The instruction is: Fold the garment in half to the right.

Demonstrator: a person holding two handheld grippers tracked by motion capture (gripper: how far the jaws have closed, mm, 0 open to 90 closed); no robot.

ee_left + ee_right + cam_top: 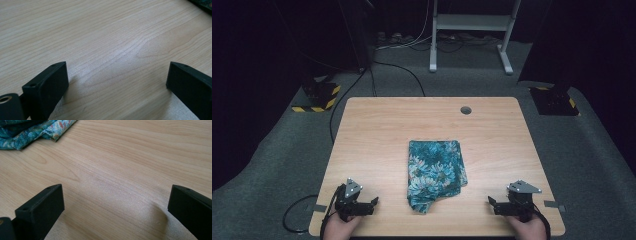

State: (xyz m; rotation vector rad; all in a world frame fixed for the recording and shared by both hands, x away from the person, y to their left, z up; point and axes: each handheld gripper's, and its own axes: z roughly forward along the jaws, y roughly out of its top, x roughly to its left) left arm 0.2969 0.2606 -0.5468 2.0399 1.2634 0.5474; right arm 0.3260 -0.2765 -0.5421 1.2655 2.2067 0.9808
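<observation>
The folded floral cloth (435, 172), teal with pale blossoms, lies flat at the centre of the wooden table (377, 130) in the high view, slightly below mid-frame, and its edge also appears in the upper left of the right gripper view (30, 131). The left gripper (373, 204) rests at the lower left of the high view and the right gripper (492, 202) at the lower right, each well apart from the cloth. Both grippers have their jaws spread wide over bare tabletop, holding nothing.
</observation>
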